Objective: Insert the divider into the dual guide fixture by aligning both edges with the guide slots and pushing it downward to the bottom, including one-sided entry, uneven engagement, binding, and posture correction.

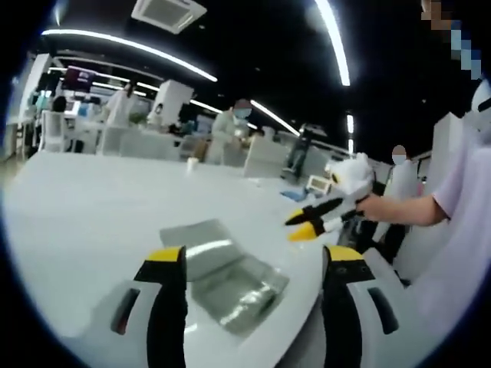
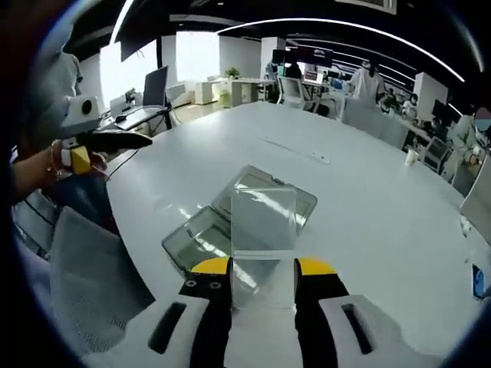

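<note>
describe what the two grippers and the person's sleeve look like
The left gripper has white bodies with dark slots, black jaws and yellow tips. The right gripper matches it: white bodies, black jaws, yellow tips. In the left gripper view, the person wears a pale lilac short sleeve.

Clear divider (image 2: 263, 230) (yellow-tipped black tool (image 2: 262, 268))

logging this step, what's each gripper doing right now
Left gripper: open, fingers apart, holding nothing.
Right gripper: closed on the clear divider, held upright above the fixture.
</note>
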Available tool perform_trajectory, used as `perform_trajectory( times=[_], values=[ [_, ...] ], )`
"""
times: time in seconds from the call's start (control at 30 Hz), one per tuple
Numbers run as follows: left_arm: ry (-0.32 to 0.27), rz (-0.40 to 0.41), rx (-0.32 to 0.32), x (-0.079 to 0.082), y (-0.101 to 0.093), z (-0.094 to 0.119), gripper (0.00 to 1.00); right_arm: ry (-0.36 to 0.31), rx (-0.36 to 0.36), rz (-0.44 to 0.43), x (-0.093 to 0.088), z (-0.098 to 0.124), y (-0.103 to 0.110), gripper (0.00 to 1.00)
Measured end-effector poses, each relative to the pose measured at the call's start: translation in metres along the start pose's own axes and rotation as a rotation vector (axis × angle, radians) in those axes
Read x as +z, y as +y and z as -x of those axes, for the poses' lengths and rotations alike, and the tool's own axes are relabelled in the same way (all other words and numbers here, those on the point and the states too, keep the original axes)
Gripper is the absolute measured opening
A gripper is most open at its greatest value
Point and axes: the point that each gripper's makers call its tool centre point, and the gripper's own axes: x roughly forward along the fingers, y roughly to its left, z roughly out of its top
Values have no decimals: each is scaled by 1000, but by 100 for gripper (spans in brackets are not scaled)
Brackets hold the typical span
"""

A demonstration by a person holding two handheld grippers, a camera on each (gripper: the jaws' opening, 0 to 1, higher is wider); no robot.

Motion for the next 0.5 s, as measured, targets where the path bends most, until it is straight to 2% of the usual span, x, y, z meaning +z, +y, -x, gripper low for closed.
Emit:
perform_trajectory(
  times=[0.23,0.5],
  values=[
    [45,3,-67,-8,-18,-31,62,-30,4,77,12,4,10,27],
    [43,39,-107,-3,-26,-49,53,-58,13,143,26,11,22,27]
  ],
)
